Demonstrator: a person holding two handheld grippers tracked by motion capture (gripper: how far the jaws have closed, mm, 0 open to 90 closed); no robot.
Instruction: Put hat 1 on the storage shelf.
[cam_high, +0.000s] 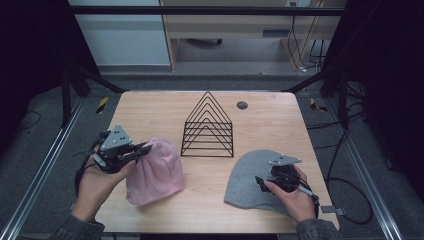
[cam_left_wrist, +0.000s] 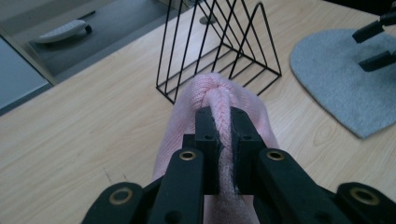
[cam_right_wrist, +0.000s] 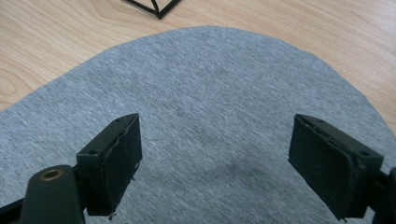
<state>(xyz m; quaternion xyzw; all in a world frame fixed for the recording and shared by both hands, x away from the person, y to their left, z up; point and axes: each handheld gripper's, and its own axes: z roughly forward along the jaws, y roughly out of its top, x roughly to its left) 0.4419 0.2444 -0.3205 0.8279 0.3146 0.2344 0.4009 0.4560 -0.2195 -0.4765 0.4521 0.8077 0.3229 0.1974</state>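
Where the pale wooden table (cam_high: 150, 107) meets the person's left hand (cam_high: 97, 187), the left gripper (cam_high: 142, 149) reaches in from the left edge, its jaws pressed together on a ridge of the pink knit beanie (cam_high: 155, 172). From the left gripper view, the fabric is bunched into a raised fold between the two black jaws, and the pink knit beanie (cam_left_wrist: 224, 100) runs away from them toward the wire rack. Most of the hat lies on the near left part of the table, with its pinched edge lifted at the gripper.

Just beyond the hat, at the middle of the table, stands a black wire file rack (cam_high: 207, 127) made of nested triangular frames, upright and apart from both hats. A small dark round grommet (cam_high: 242, 105) sits in the tabletop at the far side, right of the rack's peak.

Farther right, a grey beanie (cam_high: 250, 180) lies flat on the near right part of the table. The right hand (cam_high: 295, 197) holds the right gripper (cam_high: 262, 184) over it. In the right gripper view, the jaws stand spread wide above the grey beanie (cam_right_wrist: 215, 107), holding nothing; whether their tips touch the cloth I cannot tell.
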